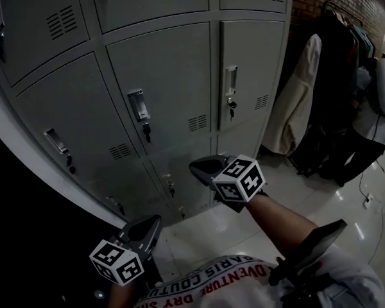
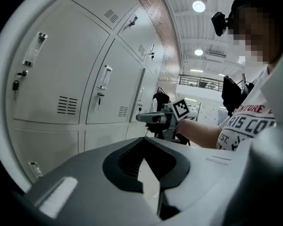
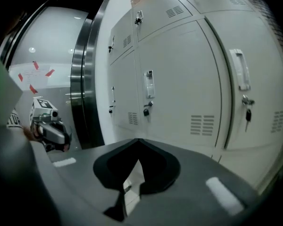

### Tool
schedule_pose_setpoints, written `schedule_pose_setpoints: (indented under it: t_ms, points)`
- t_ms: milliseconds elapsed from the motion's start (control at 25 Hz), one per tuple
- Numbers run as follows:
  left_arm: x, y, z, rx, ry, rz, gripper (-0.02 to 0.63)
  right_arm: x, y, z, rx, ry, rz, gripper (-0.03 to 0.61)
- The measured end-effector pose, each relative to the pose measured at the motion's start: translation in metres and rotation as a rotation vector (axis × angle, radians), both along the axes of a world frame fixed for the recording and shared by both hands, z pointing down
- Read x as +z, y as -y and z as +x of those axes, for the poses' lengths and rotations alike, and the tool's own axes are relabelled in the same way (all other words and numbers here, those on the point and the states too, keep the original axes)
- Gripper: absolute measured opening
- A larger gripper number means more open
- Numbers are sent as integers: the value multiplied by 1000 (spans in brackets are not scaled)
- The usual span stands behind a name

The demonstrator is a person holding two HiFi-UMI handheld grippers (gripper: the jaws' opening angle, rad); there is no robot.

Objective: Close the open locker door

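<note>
A bank of grey lockers [image 1: 160,88] fills the head view, each door with a handle and a key lock. Every door I can see lies flush; none stands visibly open. My left gripper [image 1: 147,226] hangs low near my shirt, jaws shut and empty, a short way from the bottom lockers. My right gripper [image 1: 202,167] is held higher, in front of the lower doors, also shut with nothing in it. In the left gripper view the left gripper [image 2: 145,140] points along the locker row, with the right gripper [image 2: 151,117] ahead. The right gripper [image 3: 138,141] faces the locker fronts [image 3: 179,93].
A clothes rack with dark coats [image 1: 337,76] and a pale jacket [image 1: 301,101] stands to the right of the lockers. Cables [image 1: 369,197] lie on the light tiled floor [image 1: 295,191]. A dark metal door frame [image 3: 85,74] borders the lockers' left end.
</note>
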State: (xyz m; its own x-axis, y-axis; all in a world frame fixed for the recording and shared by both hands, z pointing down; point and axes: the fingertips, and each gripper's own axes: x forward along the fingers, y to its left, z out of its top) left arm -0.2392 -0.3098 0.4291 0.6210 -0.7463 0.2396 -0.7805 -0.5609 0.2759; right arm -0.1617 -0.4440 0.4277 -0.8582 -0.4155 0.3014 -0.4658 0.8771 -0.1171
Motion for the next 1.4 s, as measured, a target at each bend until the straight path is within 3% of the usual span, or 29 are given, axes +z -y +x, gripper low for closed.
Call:
schedule_pose_setpoints:
  t_ms: [80, 280, 480, 600, 880, 1040, 1400]
  points:
    - [9, -21, 12, -18, 3, -19, 5, 20, -40, 23, -29, 6, -58, -5]
    - [39, -101, 71, -11, -74, -67, 5, 54, -171, 95, -107, -7, -136, -5]
    - [43, -199, 147, 15, -133, -60, 5, 42, -311, 166, -114, 137, -215, -5]
    - [34, -244, 184, 32, -180, -34, 5, 40, -369, 201, -98, 156, -225, -5]
    - [8, -304, 219, 79, -175, 11, 5, 10, -432, 223, -122, 198, -167, -5]
    - [-7, -316, 231, 99, -141, 42, 5, -6, -438, 221, -123, 251, -135, -6]
    - [-13, -329, 244, 104, -123, 51, 5, -5, -451, 217, -148, 229, -88, -5]
